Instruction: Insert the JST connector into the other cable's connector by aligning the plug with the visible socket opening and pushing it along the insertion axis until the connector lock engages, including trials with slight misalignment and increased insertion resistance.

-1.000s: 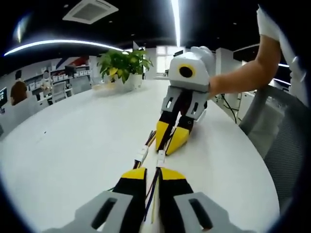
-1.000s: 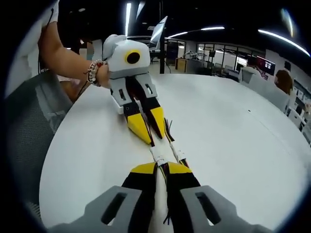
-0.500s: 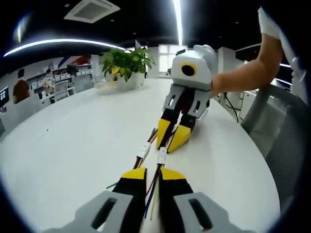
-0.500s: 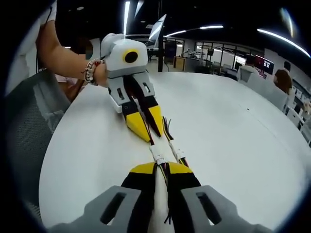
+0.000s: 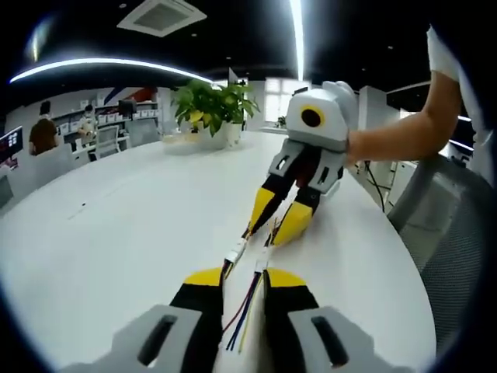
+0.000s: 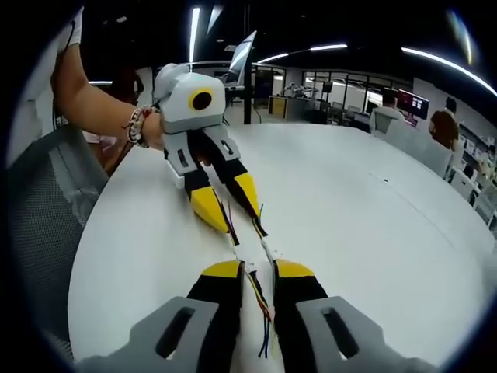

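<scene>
Long white ceiling light strips [image 5: 297,31] at twelve o'clock light both views brightly against a dark ceiling. The round glossy white table [image 5: 116,233] reflects them softly, with faint shadows under the tools. Fisheye bending curves the edges; far desks at nine o'clock look blurred.

My left gripper [image 5: 243,281] shows yellow tips over black fingers and grey mounts. Ahead, my right gripper [image 5: 281,219] wears the same yellow and black, with a white body and a yellow ring. Between them run multicoloured thin wires [image 5: 242,315], red, blue, yellow and black, ending in small white plastic connectors [image 5: 234,253]. The round table [image 5: 116,233] is plain white. Green leafy plant [image 5: 213,101] in a white pot.
</scene>
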Demonstrator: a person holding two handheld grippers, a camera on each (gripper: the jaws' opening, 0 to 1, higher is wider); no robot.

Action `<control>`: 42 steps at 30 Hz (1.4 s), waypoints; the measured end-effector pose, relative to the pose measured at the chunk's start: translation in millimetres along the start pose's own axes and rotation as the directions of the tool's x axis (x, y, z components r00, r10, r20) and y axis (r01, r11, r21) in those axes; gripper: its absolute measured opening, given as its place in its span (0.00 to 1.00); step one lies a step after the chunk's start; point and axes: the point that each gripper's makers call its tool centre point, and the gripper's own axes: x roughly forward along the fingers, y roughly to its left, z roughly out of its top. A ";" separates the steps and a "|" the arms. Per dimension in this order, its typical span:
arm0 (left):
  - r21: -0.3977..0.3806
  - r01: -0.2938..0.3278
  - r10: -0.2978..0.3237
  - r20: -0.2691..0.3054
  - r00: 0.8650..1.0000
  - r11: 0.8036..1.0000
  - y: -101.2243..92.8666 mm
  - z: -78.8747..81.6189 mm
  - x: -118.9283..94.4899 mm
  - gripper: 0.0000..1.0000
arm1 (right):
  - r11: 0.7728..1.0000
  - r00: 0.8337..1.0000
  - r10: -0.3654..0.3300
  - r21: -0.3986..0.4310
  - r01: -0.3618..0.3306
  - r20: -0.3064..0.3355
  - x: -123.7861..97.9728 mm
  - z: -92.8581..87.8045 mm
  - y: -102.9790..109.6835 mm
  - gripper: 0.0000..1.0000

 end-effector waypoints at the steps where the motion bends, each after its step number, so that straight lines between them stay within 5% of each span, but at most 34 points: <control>1: -0.003 -0.004 0.004 0.004 1.000 1.000 0.5 2.0 -1.2 0.19 | 1.000 1.000 -0.002 0.000 0.002 0.004 -1.1 1.6 0.3 0.14; 13: -0.023 -0.093 0.093 -0.003 0.996 0.995 9.5 14.2 -27.2 0.40 | 0.995 0.995 -0.096 0.032 0.095 0.041 -24.9 18.7 -8.0 0.22; 30: -0.060 -0.221 0.226 0.106 0.968 0.973 9.2 58.0 -90.8 0.50 | 0.978 0.976 -0.202 0.066 0.197 0.078 -67.1 37.0 9.5 0.28; 42: -0.079 -0.273 0.281 0.135 0.950 0.959 -11.8 66.1 -129.7 0.52 | 0.965 0.962 -0.257 0.070 0.251 0.094 -112.3 39.6 29.7 0.29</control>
